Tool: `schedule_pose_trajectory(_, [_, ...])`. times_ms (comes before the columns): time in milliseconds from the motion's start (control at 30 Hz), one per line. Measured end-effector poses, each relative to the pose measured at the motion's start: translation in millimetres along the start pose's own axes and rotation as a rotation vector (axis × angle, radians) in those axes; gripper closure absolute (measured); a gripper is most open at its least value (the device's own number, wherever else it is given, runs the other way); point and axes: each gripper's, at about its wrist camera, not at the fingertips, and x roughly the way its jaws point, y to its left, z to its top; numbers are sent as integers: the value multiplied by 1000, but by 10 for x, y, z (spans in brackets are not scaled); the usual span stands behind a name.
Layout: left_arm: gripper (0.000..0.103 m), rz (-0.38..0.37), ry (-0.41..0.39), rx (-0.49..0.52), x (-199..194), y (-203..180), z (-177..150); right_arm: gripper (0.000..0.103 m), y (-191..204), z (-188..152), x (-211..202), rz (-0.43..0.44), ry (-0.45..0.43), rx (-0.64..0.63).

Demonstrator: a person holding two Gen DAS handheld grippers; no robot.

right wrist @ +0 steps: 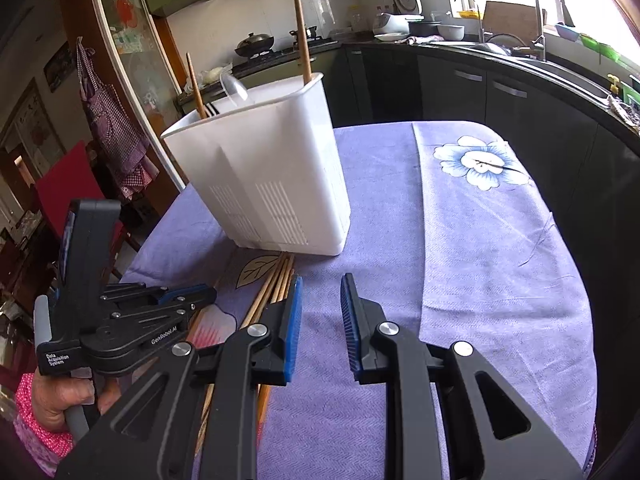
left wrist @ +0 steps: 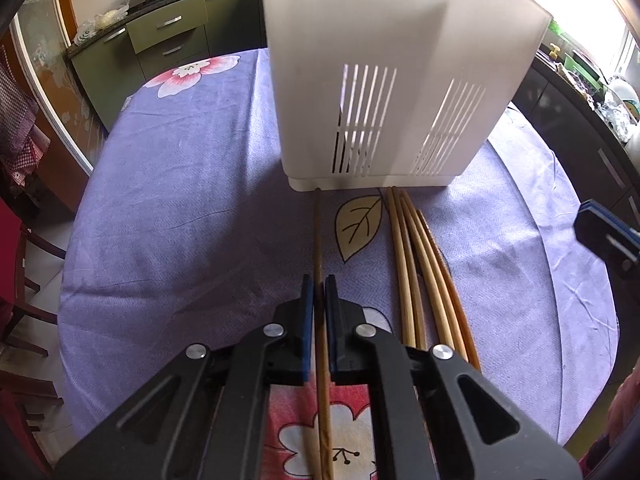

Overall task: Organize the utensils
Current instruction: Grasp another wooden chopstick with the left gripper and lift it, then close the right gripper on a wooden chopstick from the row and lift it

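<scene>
A white slotted utensil holder (left wrist: 384,80) stands on the purple tablecloth; it also shows in the right wrist view (right wrist: 264,176) with two brown chopsticks (right wrist: 302,36) and a clear spoon (right wrist: 234,88) standing in it. My left gripper (left wrist: 319,284) is shut on a single brown chopstick (left wrist: 319,236) that lies pointing at the holder's base. Several light bamboo chopsticks (left wrist: 416,264) lie just right of it, also seen in the right wrist view (right wrist: 276,284). My right gripper (right wrist: 320,284) is open and empty, over the cloth right of the chopsticks.
The round table (right wrist: 500,260) carries a flowered purple cloth. Dark kitchen cabinets and a sink (right wrist: 520,60) curve behind and to the right. A red chair (right wrist: 68,188) stands at the left. The left gripper's body (right wrist: 120,320) is close to my right gripper's left finger.
</scene>
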Motion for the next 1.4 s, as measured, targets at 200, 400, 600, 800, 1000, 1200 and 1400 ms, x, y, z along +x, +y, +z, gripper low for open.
schedule_pose_trajectory(200, [97, 6, -76, -9, -368, 123, -90, 83, 184, -88, 287, 10, 74, -60])
schedule_pose_trajectory(400, [97, -11, -132, -9, -671, 163, -144, 78, 328, -128, 581, -6, 128, -102])
schedule_pose_trajectory(600, [97, -33, -151, -5, -787, 173, -164, 78, 361, -125, 735, -69, 139, -118])
schedule_pose_trajectory(800, [97, -42, -150, -9, -777, 192, -151, 78, 380, -146, 815, -98, 154, -142])
schedule_pose_trajectory(1000, [97, -53, -142, -18, -749, 255, -141, 78, 359, -170, 819, -154, 165, -164])
schedule_pose_trajectory(1200, [97, -57, -135, -23, -716, 285, -131, 78, 328, -137, 725, -151, 152, -152])
schedule_pose_trajectory(1400, [97, -58, -141, -20, -745, 293, -136, 78, 473, -151, 888, -150, 216, -196])
